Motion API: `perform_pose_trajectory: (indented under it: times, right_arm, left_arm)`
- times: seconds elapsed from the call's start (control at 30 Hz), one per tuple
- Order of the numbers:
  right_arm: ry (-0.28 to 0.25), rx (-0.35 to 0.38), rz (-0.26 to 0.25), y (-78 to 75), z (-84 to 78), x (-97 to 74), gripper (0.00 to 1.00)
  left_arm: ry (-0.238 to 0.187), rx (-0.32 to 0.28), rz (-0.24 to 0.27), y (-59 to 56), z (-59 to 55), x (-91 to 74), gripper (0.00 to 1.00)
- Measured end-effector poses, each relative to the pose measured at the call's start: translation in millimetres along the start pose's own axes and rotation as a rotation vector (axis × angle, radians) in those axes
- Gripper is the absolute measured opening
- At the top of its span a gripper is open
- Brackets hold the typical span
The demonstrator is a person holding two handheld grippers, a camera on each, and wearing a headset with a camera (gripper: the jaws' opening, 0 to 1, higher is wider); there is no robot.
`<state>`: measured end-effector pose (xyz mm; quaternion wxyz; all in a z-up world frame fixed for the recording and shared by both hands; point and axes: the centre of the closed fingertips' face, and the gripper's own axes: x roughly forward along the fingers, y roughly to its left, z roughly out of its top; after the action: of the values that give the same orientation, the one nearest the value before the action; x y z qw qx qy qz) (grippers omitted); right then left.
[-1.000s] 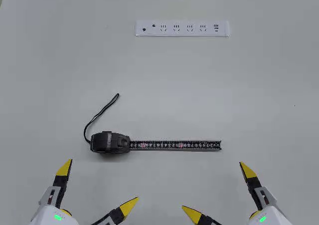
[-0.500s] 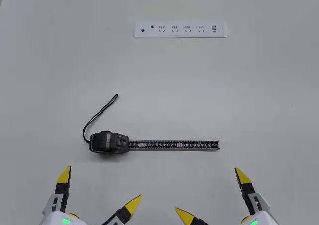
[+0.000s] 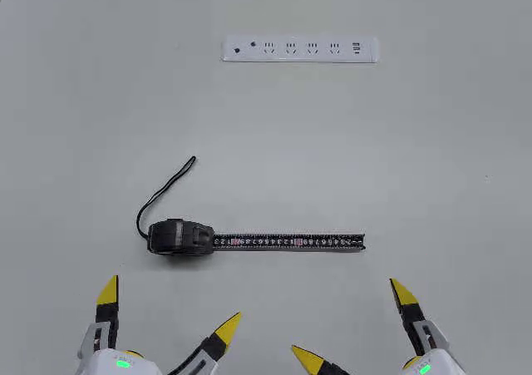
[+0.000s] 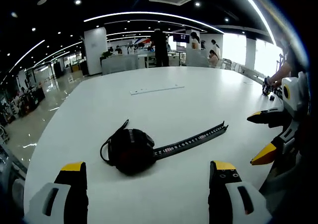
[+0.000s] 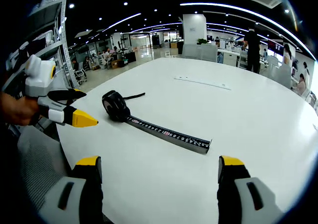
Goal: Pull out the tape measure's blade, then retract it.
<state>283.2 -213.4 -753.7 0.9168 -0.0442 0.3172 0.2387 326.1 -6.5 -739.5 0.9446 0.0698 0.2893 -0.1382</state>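
A black tape measure (image 3: 180, 237) lies on the white table, its dark blade (image 3: 288, 241) drawn out to the right and lying flat. A black wrist cord (image 3: 163, 194) curls from its left end. My left gripper (image 3: 166, 310) hovers open just in front of the case, nothing between its yellow-tipped fingers. My right gripper (image 3: 353, 323) hovers open in front of the blade's tip end. In the left gripper view the tape measure (image 4: 130, 150) sits ahead between the jaws of the left gripper (image 4: 148, 168). From the right gripper (image 5: 159, 164), the blade (image 5: 169, 133) runs across the table ahead.
A white power strip (image 3: 300, 49) lies flat at the far side of the table (image 3: 416, 159). In the left gripper view, the table's rim curves along the left, with an office floor and people beyond it.
Both grippers have drawn back slightly toward the near edge of the table. The tape measure and its blade lie where they did.
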Motion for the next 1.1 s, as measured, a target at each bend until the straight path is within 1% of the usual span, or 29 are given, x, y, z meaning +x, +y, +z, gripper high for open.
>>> perform_pose_trajectory:
  times: [0.03,0.13,0.33,0.37,0.43,0.53,0.63,0.77,0.83,0.87,0.9,0.97,1.0,1.1]
  right_arm:
    - [-0.002,-0.005,0.004,-0.1,0.6,0.4,0.99]
    - [-0.004,0.001,0.015,-1.1,1.2,1.5,0.99]
    - [-0.009,-0.042,0.047,-5.8,2.1,3.2,0.97]
    - [-0.006,-0.051,0.064,-5.2,1.6,3.7,0.97]
    - [-0.017,-0.064,0.076,-8.7,3.9,4.5,0.97]
    - [-0.005,-0.076,0.095,-12.4,2.9,6.2,0.96]
    - [-0.003,-0.077,0.100,-12.6,2.7,6.5,0.95]
    - [-0.002,-0.148,0.177,-19.8,2.5,10.1,0.93]
    - [0.002,-0.176,0.204,-23.2,3.0,13.6,0.91]
    - [0.006,-0.190,0.233,-22.7,1.8,15.1,0.90]
    - [0.008,-0.200,0.234,-24.8,1.8,16.7,0.90]
    - [0.007,-0.240,0.260,-26.7,2.0,19.8,0.88]
    - [0.008,-0.244,0.269,-28.8,1.7,21.4,0.87]
    - [0.011,-0.264,0.303,-33.1,-0.5,25.0,0.84]
  left_arm:
    - [-0.001,-0.005,0.013,1.4,0.9,0.7,1.00]
    - [-0.003,-0.020,0.027,2.0,1.3,2.0,1.00]
    - [0.009,-0.038,0.071,9.1,0.9,8.5,1.00]
    - [0.006,-0.039,0.074,9.7,1.7,9.6,1.00]
    - [0.007,-0.040,0.084,10.8,3.1,13.1,1.00]
    - [0.006,-0.046,0.087,11.1,5.0,16.9,1.00]
    - [0.006,-0.047,0.088,11.1,5.4,17.2,1.00]
    - [0.009,-0.055,0.110,13.3,4.2,23.1,1.00]
    - [0.007,-0.067,0.129,16.6,3.9,26.3,1.00]
    - [0.005,-0.077,0.136,18.1,4.1,28.3,1.00]
    - [0.004,-0.084,0.137,18.6,4.3,30.0,1.00]
    - [0.007,-0.088,0.144,20.3,4.2,33.7,0.99]
    - [0.007,-0.096,0.149,21.3,4.6,35.3,0.99]
    - [0.004,-0.097,0.154,21.6,5.9,38.8,0.99]
